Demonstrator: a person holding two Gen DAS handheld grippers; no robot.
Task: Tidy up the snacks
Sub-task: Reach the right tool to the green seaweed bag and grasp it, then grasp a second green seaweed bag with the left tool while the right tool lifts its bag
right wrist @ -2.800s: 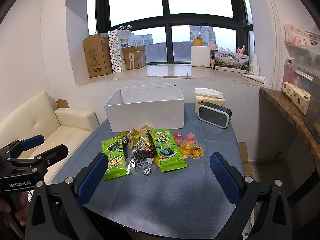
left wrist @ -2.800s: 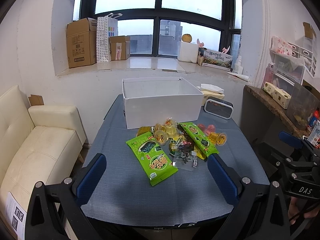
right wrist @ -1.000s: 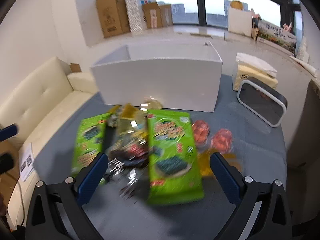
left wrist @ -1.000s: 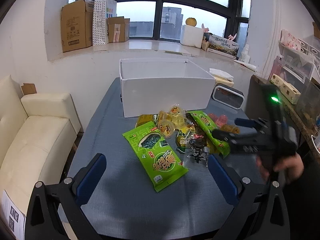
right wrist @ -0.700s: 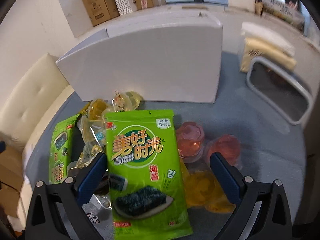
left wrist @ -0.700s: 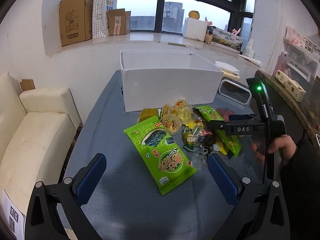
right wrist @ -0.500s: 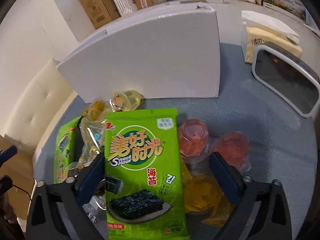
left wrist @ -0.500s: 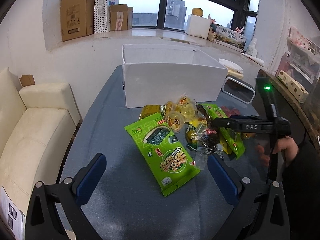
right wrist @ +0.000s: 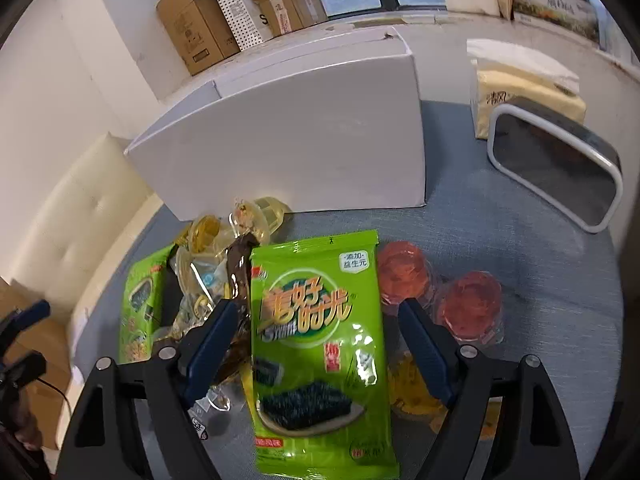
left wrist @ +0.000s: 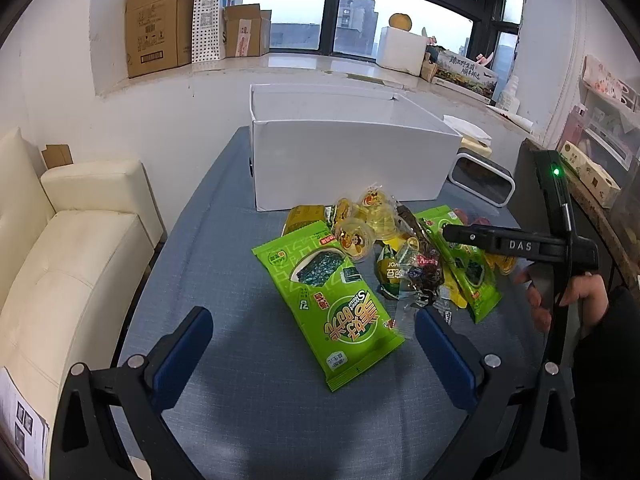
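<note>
R fingers closing round seaweed pack, untouched; L fingers spread, empty.

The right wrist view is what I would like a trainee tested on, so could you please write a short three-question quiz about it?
1. True or false: the green seaweed packet lies between the jaws of the right gripper.
2. What stands right behind the snack pile?
A. the white box
B. a blue bucket
C. a wire basket
3. Fill in: the two jelly cups to the right of the packet are ____ in colour.

Key:
1. True; the jaws are closing, with the pads not yet pressing on it.
2. A
3. red
</note>
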